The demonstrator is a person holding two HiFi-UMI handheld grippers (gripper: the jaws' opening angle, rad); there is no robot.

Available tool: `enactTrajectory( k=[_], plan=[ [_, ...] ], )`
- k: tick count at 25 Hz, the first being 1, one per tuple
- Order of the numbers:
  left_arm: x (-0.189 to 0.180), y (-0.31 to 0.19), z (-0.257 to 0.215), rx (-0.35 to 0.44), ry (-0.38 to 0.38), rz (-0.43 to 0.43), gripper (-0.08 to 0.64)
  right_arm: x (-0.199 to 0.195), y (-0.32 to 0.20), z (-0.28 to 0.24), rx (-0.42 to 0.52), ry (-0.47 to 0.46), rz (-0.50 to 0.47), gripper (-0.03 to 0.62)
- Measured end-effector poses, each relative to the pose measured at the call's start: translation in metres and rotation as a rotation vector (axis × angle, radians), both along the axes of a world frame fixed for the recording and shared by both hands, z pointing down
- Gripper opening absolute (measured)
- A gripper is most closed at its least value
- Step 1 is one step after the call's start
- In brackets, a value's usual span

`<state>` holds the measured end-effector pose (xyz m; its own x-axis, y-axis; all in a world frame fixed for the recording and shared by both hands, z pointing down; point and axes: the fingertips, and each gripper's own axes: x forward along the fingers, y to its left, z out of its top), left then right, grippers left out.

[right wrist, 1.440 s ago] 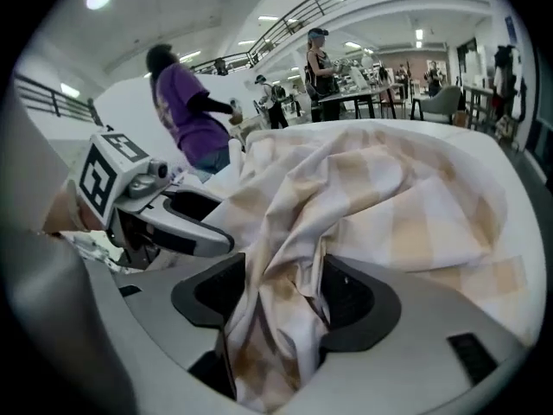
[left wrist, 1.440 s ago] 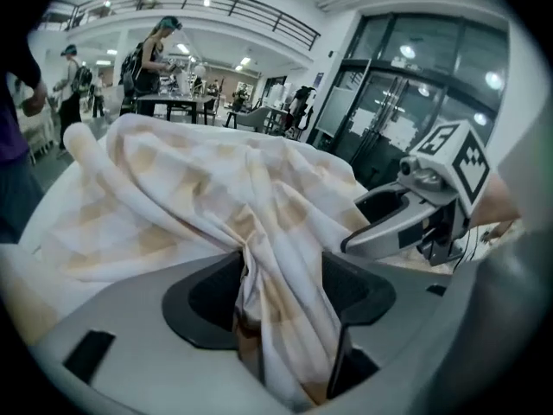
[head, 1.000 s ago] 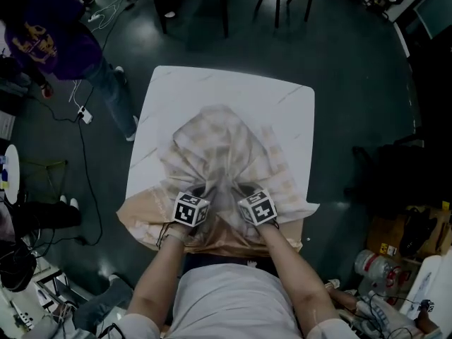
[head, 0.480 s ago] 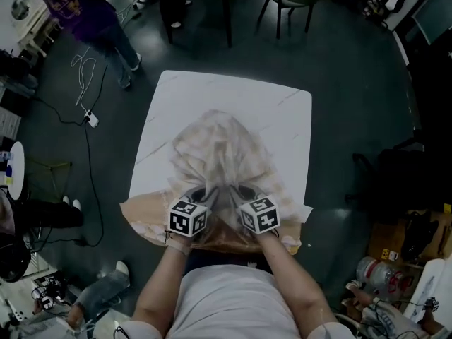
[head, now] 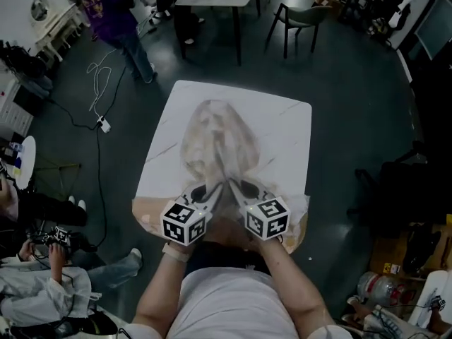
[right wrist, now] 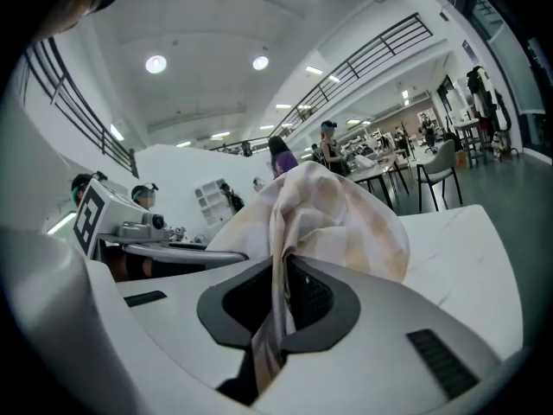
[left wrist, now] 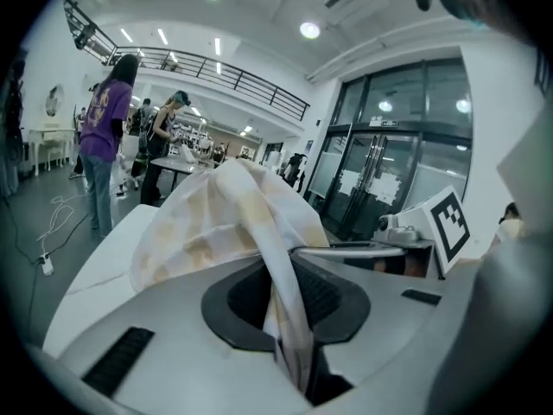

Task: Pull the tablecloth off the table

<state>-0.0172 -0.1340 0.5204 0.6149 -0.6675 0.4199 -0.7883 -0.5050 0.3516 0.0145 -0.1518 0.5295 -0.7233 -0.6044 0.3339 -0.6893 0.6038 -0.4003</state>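
Left gripper point(head: 205, 193) is clenched on a pinch of the tablecloth point(head: 215, 136). Its own view shows the fabric squeezed flat between the dark pads and running out past the jaw tips. Right gripper point(head: 241, 189) is clamped the same way on a neighbouring fold. The two sit close together, side by side, raised above the near edge of the table point(head: 282, 129).

From both pinches the cloth stretches into one puckered tent, its ridge running down the middle of the tabletop toward the far edge. The far corners and both side edges of the tabletop lie bare. A tan skirt of fabric hangs over the near edge below the grippers and spills toward both near corners.

I judge the pull well under way: the bulk is gathered, but the far end of the cloth rests on the top. To do it well I'd hold both grips firm and matched and draw them toward the body evenly, so neither side runs ahead and twists the bundle. Thin fabric can creep through pads, so I'd avoid jerking. I'd carry back past the near edge until the tail slides off, watching the hanging skirt, which could snag on a near corner. A person in purple point(head: 106, 6) stands well beyond the far left corner, clear of the pull.
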Motion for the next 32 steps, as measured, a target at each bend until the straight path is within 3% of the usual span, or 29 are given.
enactTrajectory(
  k=[5,12,20,32],
  plan=[
    [-0.016,0.0,-0.061,0.087,-0.015,0.004,0.049,-0.02,-0.003,-0.059,0.065,-0.068,0.017,0.037],
    [-0.019,0.026,-0.105,0.178,0.01,0.025,0.049,-0.027,0.025,-0.106,0.154,-0.078,0.068,0.037],
    [-0.037,0.073,-0.143,0.247,0.079,0.169,0.049,-0.045,0.076,-0.147,0.252,-0.069,0.228,0.037],
    [-0.081,0.174,-0.171,0.307,0.15,0.358,0.049,-0.086,0.181,-0.179,0.313,-0.068,0.372,0.037]
  ],
)
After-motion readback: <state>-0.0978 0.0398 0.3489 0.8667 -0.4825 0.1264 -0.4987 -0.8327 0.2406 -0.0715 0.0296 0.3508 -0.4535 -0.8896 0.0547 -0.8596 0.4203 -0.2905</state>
